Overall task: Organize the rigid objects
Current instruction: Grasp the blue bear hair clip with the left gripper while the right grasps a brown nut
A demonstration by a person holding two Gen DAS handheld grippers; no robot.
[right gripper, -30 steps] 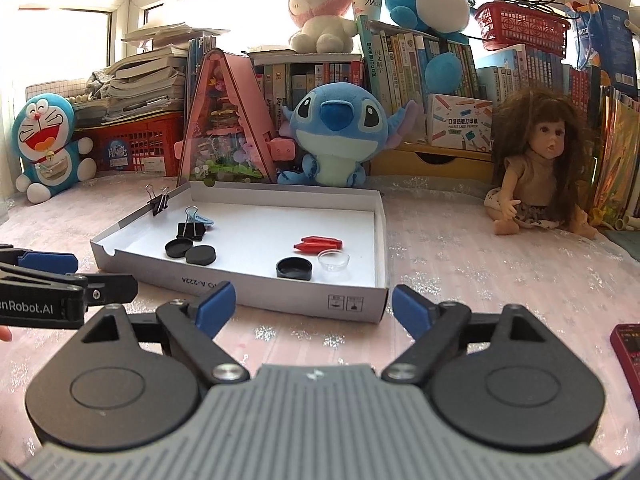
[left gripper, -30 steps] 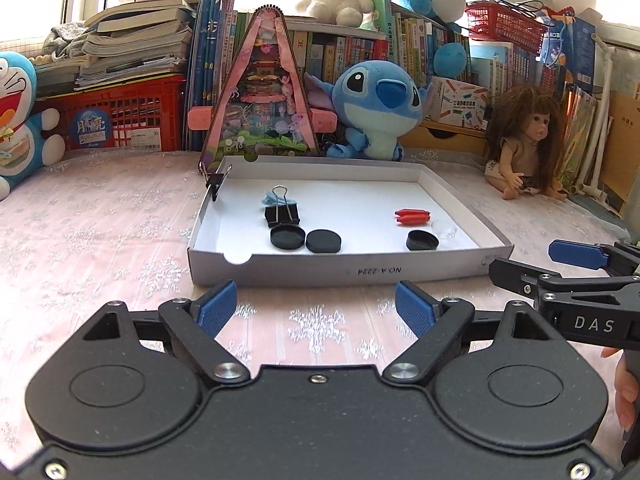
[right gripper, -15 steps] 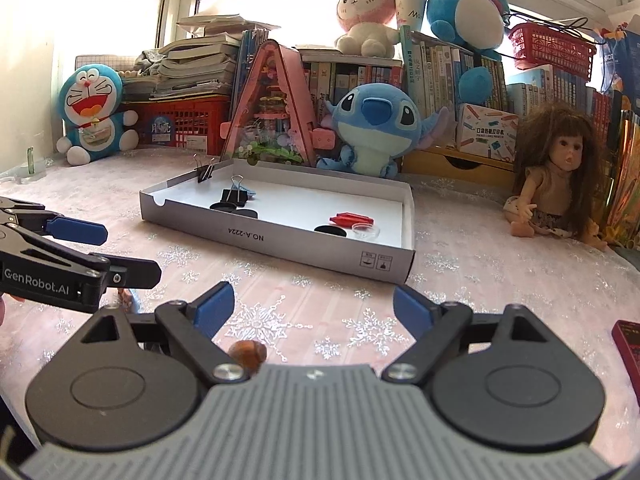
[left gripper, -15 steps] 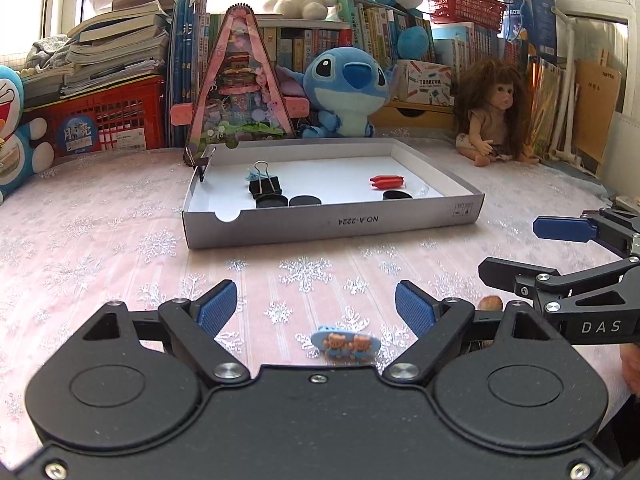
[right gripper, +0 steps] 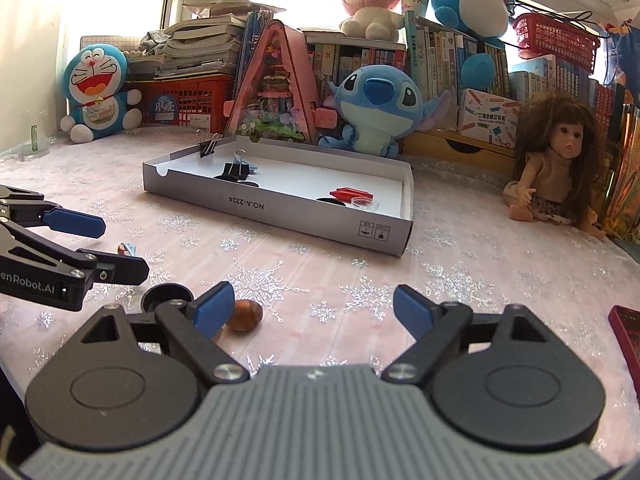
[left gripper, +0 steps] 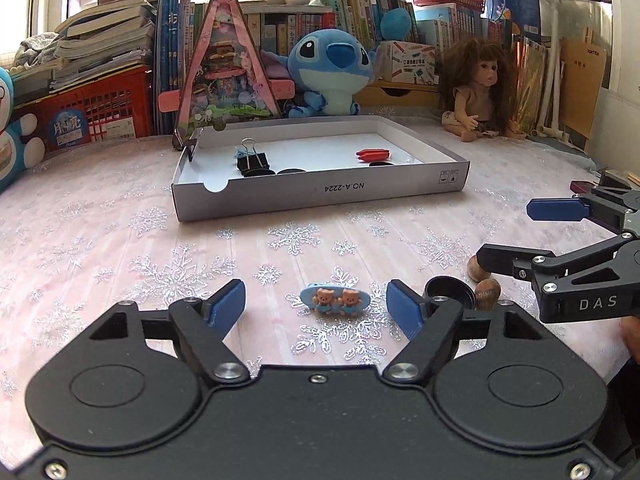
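Observation:
A shallow grey box (left gripper: 320,192) (right gripper: 280,210) sits mid-table with binder clips (left gripper: 252,162), black caps (left gripper: 291,171) and a red piece (left gripper: 374,155) inside. My left gripper (left gripper: 316,308) is open and low over the cloth, with a blue bear hair clip (left gripper: 334,299) lying between its fingers. A black cap (left gripper: 450,290) and two brown nuts (left gripper: 487,290) lie to its right. My right gripper (right gripper: 312,314) is open and empty; a brown nut (right gripper: 247,315) lies by its left finger, with the black cap (right gripper: 166,295) further left.
Plush toys, a pink triangular toy house (left gripper: 224,76), a red crate (left gripper: 96,112), books and a doll (left gripper: 478,88) line the back. A dark red object (right gripper: 626,336) lies at the right edge in the right wrist view.
Both grippers have pulled back from the box and dropped lower. The hair clip, black cap and nuts have come into view in front of them.

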